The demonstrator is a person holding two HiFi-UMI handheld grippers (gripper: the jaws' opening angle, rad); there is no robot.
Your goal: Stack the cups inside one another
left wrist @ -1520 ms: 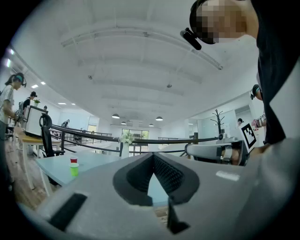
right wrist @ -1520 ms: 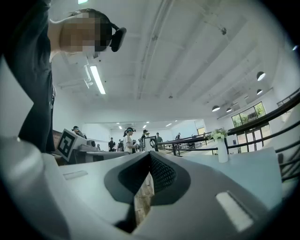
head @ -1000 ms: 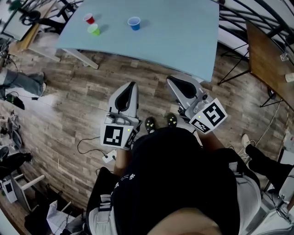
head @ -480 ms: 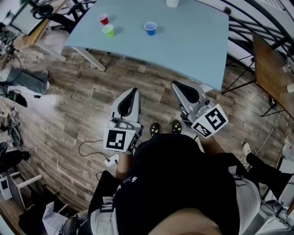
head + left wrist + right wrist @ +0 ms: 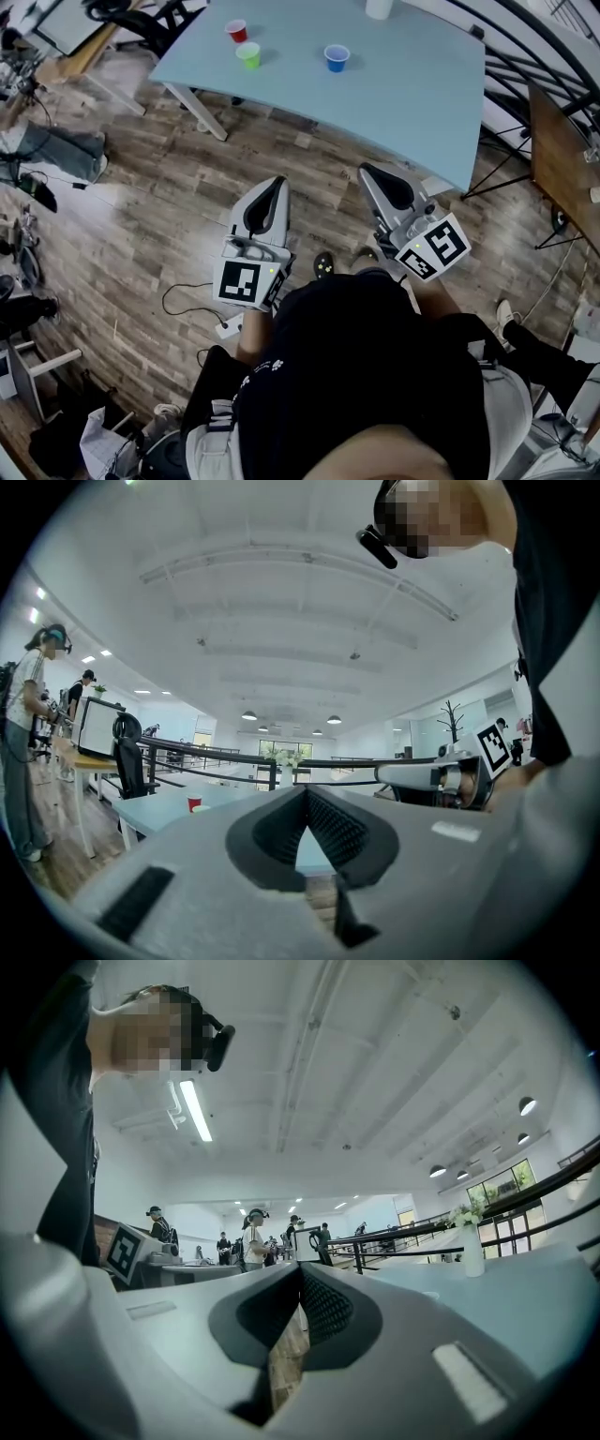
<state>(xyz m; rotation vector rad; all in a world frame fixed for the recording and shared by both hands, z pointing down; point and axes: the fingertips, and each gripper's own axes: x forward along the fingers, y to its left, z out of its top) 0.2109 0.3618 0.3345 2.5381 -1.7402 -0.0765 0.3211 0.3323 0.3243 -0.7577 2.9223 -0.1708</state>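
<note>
Left gripper (image 5: 270, 187) and right gripper (image 5: 372, 175) were closed and empty, short of the pale blue tabletop (image 5: 412, 89). The small red plastic cup (image 5: 236, 30), green plastic cup (image 5: 248, 54) and blue plastic cup (image 5: 337, 58) stood there unstacked. Best to open the jaws before reaching.

Head view, compared with earlier frames:
- Table (image 5: 394, 84) displaced rightward in frame; near left corner now further from left edge.
- Red cup (image 5: 236, 30), green cup (image 5: 248, 55) and blue cup (image 5: 337, 58) carried rightward with it, from upper left toward upper centre.
- White object (image 5: 379, 7), not seen one second ago, now noted at top edge.
- Shoes shifted lower; one shoe (image 5: 324, 265) exposed, other largely covered by torso.
</note>
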